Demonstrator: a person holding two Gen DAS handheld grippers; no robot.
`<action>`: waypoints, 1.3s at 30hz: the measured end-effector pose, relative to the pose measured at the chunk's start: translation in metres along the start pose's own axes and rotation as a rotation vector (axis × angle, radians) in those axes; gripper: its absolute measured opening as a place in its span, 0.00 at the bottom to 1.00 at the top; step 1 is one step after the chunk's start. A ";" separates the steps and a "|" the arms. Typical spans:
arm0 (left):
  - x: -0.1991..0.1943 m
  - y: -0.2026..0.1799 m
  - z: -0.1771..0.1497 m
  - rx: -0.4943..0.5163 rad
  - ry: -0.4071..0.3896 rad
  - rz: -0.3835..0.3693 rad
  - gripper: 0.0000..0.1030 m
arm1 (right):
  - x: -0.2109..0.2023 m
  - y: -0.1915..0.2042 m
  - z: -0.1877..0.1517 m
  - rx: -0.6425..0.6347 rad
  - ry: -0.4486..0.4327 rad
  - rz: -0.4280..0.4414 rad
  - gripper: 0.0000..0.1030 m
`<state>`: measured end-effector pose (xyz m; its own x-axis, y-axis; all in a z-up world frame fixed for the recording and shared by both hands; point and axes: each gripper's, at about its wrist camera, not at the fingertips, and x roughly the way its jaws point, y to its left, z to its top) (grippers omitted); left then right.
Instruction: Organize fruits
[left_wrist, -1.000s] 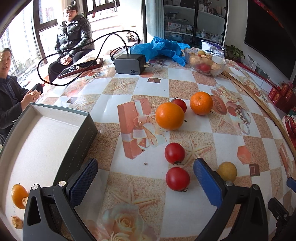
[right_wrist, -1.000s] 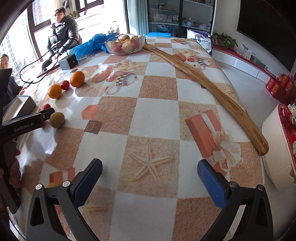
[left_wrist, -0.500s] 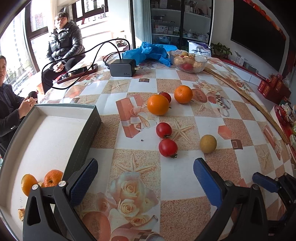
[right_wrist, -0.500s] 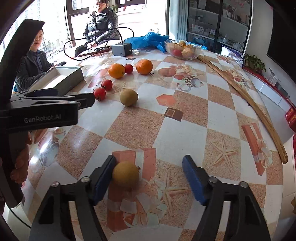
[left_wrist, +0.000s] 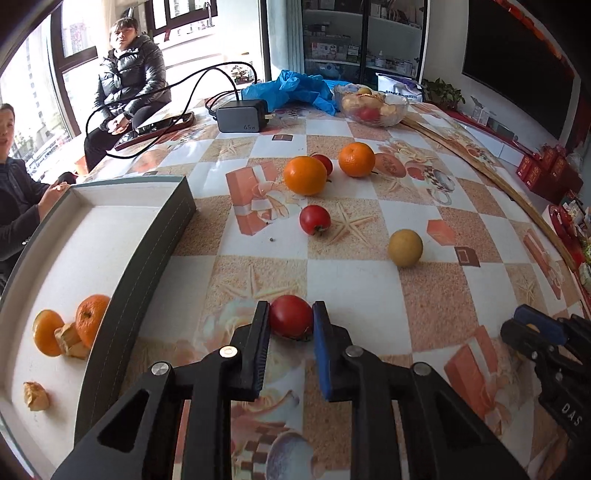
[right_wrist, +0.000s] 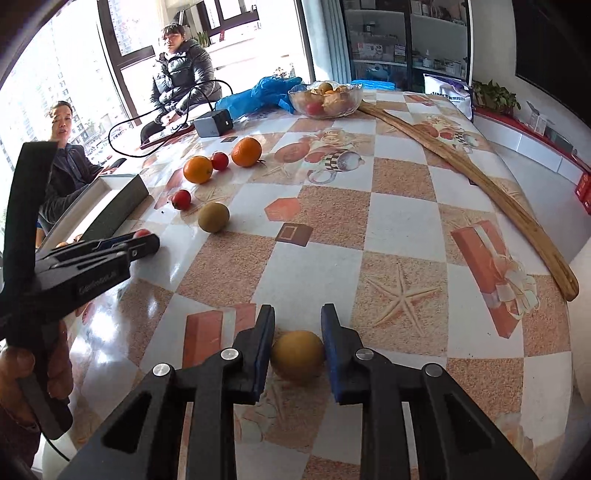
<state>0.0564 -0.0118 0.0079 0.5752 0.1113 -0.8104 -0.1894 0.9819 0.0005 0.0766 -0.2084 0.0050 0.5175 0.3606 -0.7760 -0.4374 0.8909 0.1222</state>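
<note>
My left tool (left_wrist: 290, 321) is clenched on a red tomato (left_wrist: 290, 320); both pads press its sides and the fruit rests on the counter (left_wrist: 354, 273). In the left wrist view, the grey tray (left_wrist: 147, 258) lies just to the left of the tool, with two oranges in the tray (left_wrist: 70, 326) near its front wall, beside pale peel scraps. Ahead on the counter, a second tomato (left_wrist: 314, 219) sits apart from a yellow-brown round fruit (left_wrist: 405, 247) to its right. Further back, a large orange (left_wrist: 305, 175), a third small tomato (left_wrist: 323, 163) touching or just behind it, and another orange (left_wrist: 357, 159) form a row. A glass bowl (left_wrist: 370, 104) of fruit, a blue plastic bag (left_wrist: 295, 88) and a black charger (left_wrist: 242, 115) stand at the far edge. My right tool (left_wrist: 535, 330) shows at the right border.

In the right wrist view, my right tool (right_wrist: 297, 341) grasps a yellow fruit (right_wrist: 297, 354), one pad on each side, the fruit on the counter. My left tool appears at the left, its tips closed on the red tomato, near the tray corner. The other yellow-brown fruit lies well ahead, beyond it the tomato and oranges. A long wooden strip (right_wrist: 472, 177) runs along the right side of the counter.
</note>
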 end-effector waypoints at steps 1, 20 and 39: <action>-0.006 0.003 -0.008 -0.016 0.002 -0.014 0.24 | 0.000 0.000 -0.001 0.002 -0.007 -0.004 0.27; -0.019 0.001 -0.032 -0.033 -0.070 -0.021 0.24 | 0.000 0.005 -0.003 -0.013 -0.018 -0.041 0.27; -0.020 0.000 -0.033 -0.034 -0.073 -0.021 0.25 | 0.001 0.008 -0.003 -0.027 -0.016 -0.060 0.27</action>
<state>0.0182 -0.0195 0.0048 0.6354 0.1025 -0.7654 -0.2027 0.9785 -0.0372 0.0718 -0.2020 0.0033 0.5550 0.3111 -0.7715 -0.4249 0.9034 0.0586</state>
